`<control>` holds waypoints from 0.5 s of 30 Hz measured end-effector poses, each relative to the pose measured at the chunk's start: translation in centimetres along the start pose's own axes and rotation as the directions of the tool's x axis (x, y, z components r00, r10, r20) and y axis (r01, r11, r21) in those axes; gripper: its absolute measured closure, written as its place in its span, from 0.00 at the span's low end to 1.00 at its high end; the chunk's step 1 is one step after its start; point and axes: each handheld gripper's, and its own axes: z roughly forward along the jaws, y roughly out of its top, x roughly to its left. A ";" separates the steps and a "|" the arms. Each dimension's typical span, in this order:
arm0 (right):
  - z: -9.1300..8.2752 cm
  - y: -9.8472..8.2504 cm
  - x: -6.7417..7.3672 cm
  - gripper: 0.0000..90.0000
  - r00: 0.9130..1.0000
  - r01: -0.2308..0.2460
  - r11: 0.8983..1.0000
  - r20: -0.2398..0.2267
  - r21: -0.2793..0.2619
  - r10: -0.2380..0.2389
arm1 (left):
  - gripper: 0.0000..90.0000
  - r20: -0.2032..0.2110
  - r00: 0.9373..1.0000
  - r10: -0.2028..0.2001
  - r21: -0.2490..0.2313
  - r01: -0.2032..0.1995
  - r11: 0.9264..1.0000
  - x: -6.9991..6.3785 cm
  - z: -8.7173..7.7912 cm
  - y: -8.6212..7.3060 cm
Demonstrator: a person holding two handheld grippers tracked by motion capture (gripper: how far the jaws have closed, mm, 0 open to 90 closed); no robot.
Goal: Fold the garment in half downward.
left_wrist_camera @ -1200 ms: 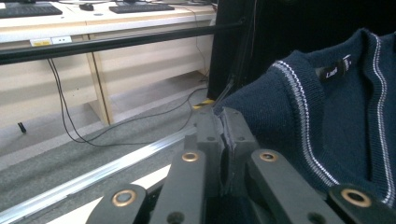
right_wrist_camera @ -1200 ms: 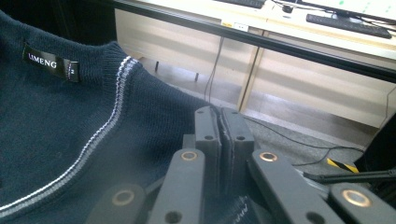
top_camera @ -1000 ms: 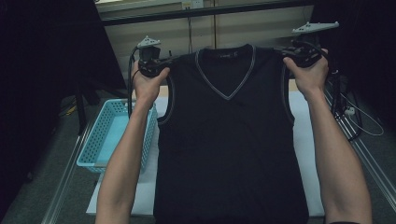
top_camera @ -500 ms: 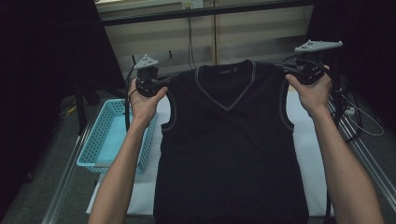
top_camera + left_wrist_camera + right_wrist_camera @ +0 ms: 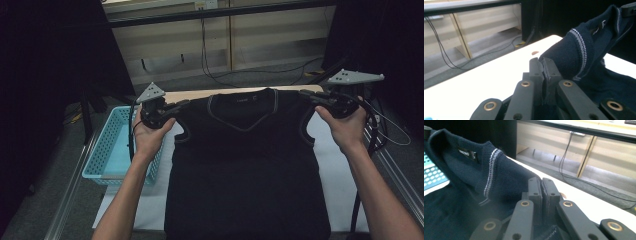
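Note:
A dark navy sleeveless V-neck vest [image 5: 245,165] with pale striped trim hangs stretched between my two grippers, its lower part draped on the white table [image 5: 335,165]. My left gripper [image 5: 184,104] is shut on the vest's left shoulder. My right gripper [image 5: 304,93] is shut on the right shoulder. In the left gripper view the jaws [image 5: 544,62] pinch a fold of the vest [image 5: 584,50] just above the table top. In the right gripper view the jaws [image 5: 541,181] clamp the knit beside the collar and its label [image 5: 466,152].
A light blue plastic basket [image 5: 107,150] sits at the table's left edge, just under the left hand. Metal rails run along both sides of the table. Wooden cabinets and hanging cables [image 5: 205,45] stand beyond the far edge.
Both hands have moved away from the camera and downward with the vest. The shoulders now hang low over the far part of the table, and more of the vest lies on it.

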 end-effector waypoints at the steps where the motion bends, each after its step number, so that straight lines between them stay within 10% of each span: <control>1: -0.3 -0.4 0.2 0.96 1.000 0.003 1.000 -0.004 0.003 -0.003 | 0.97 0.004 1.000 0.001 0.009 -0.001 1.000 -0.1 -0.1 -0.2; 15: -3.0 -3.7 3.0 0.96 0.999 0.015 0.999 -0.044 0.045 -0.013 | 0.97 0.074 0.996 0.053 0.111 -0.061 0.992 -3.0 -1.8 -4.4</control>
